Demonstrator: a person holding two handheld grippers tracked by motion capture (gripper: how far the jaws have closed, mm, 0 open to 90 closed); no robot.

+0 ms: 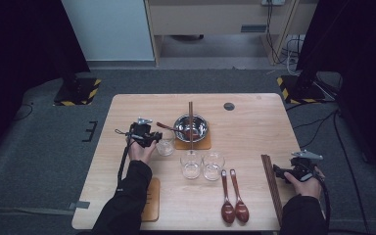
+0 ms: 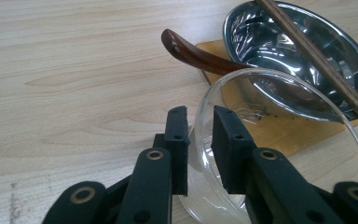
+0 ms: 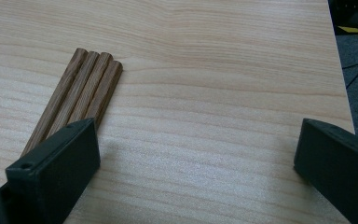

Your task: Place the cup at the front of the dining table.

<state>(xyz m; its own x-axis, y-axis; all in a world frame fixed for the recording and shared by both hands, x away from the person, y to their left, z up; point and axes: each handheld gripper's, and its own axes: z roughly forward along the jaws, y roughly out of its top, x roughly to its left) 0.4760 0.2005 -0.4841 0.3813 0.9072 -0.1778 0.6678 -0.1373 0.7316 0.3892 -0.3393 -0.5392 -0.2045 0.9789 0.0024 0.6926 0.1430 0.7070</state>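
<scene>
Left edge: a spare coaster [image 1: 151,200] sits at the counter's [image 1: 254,110] near-left corner, nothing on it.
Left gripper: the left gripper [image 2: 200,135] has its jaws pinched on the rim of a small glass [image 2: 284,154], one jaw outside the wall and one inside. The glass stands just left of the steel bowl [image 1: 191,127].
Middle: the bowl's on its own coaster [image 1: 203,144], with a dark spoon [image 2: 191,51] leaning in it and chopsticks [image 1: 191,117] laid across the rim. Two more glasses [image 1: 201,165] stand side by side just in front, and two spoons [image 1: 234,198] lie nearer the person.
Right side: a bundle of chopsticks [image 3: 81,91] lies near the edge, and the right gripper [image 3: 196,158] has its jaws wide apart right beside it, holding nothing.
Step, my guess: looks like a table setting, and this is the glass getting placed or picked up.
Next: probably a gentle lift or letting go, since a rim pinch could tip it.
</scene>
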